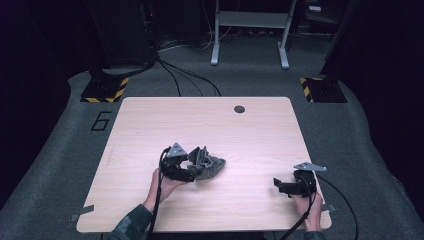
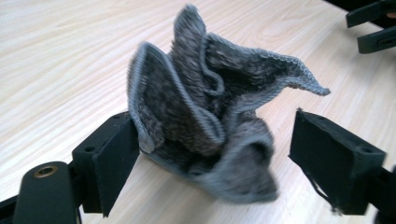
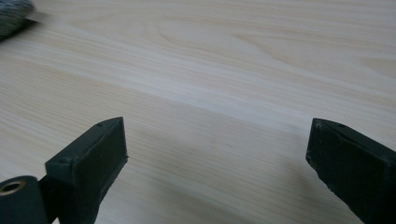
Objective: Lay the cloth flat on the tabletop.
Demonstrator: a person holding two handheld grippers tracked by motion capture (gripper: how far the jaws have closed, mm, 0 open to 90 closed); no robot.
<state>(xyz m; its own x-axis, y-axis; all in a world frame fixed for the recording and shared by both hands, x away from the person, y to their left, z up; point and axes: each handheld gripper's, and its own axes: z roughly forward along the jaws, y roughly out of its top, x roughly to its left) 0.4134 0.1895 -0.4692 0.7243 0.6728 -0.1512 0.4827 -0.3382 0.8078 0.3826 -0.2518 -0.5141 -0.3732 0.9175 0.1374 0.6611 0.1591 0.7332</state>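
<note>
Right now the grey cloth (image 2: 210,126) sits crumpled in a peaked heap on the worktop (image 1: 150,120), directly between the jaws of your left gripper (image 2: 212,154). Those jaws stand wide apart; one jaw's inner face touches or nearly touches a fold, the other is clear of the fabric, so nothing is clamped. Seen from above, the cloth (image 1: 207,164) lies just ahead of the left gripper (image 1: 192,172), near the middle of the worktop.

Your right gripper (image 1: 276,184) rests well off to the side, jaws apart over bare wood, with a corner of the cloth (image 3: 11,16) far off at the edge of its view.

What could go wrong, I judge: the heap is loose and springy, so if you close from here you may catch several folds at once and lift a bundle instead of one edge. Nudging forward with the near jaw could also push the pile away.

Your left hand (image 1: 165,186) holds its gripper low and nearly level, pointing towards the cloth; your right hand (image 1: 305,205) holds its gripper low too, angled inward.
</note>
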